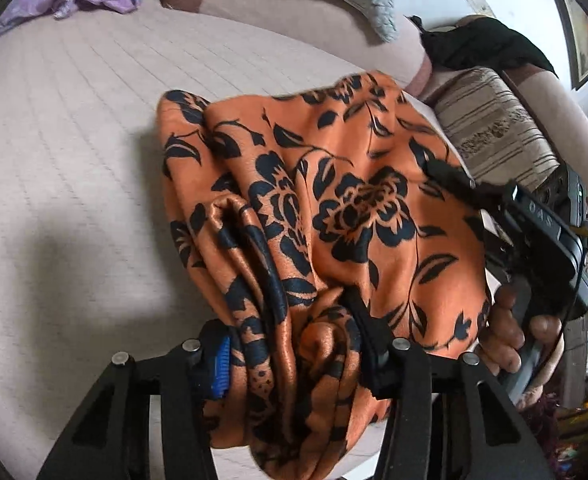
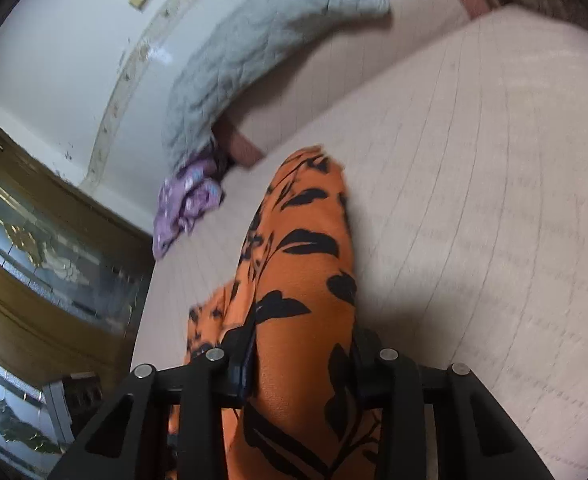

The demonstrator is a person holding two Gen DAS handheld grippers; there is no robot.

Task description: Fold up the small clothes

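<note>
Bunching between the two black fingers of the left gripper [image 1: 294, 354], the orange floral garment [image 1: 334, 216] is clamped there in thick folds, a blue pad on the finger to the left pressing into the cloth and the other finger buried in it on the right. From that grip the fabric spreads forward and upward, hanging above the pale striped mattress [image 1: 74, 128], which lies ahead and to the left of the fingers. To the right of the left gripper's fingers, the right gripper [image 1: 450, 178] also bites the same cloth at its far right edge, its black body marked with pale letters and wrapped by the person's right hand [image 1: 510, 336]. In the right wrist view, the right gripper [image 2: 302, 364] is closed on a band of the orange garment [image 2: 302, 264], which runs between its fingers and streams forward, its far end blurred above the mattress [image 2: 474, 200]. Ahead and left of the right gripper's fingers lies a crumpled lilac cloth [image 2: 186, 204], with a grey quilted blanket [image 2: 254, 52] beyond it against the white wall [image 2: 54, 60]. Far left of those fingers stands a wooden cabinet with glass panels [image 2: 34, 260]. In the left wrist view, a black cloth [image 1: 482, 44] drapes over a striped cushion [image 1: 494, 128] ahead and right of the fingers.
</note>
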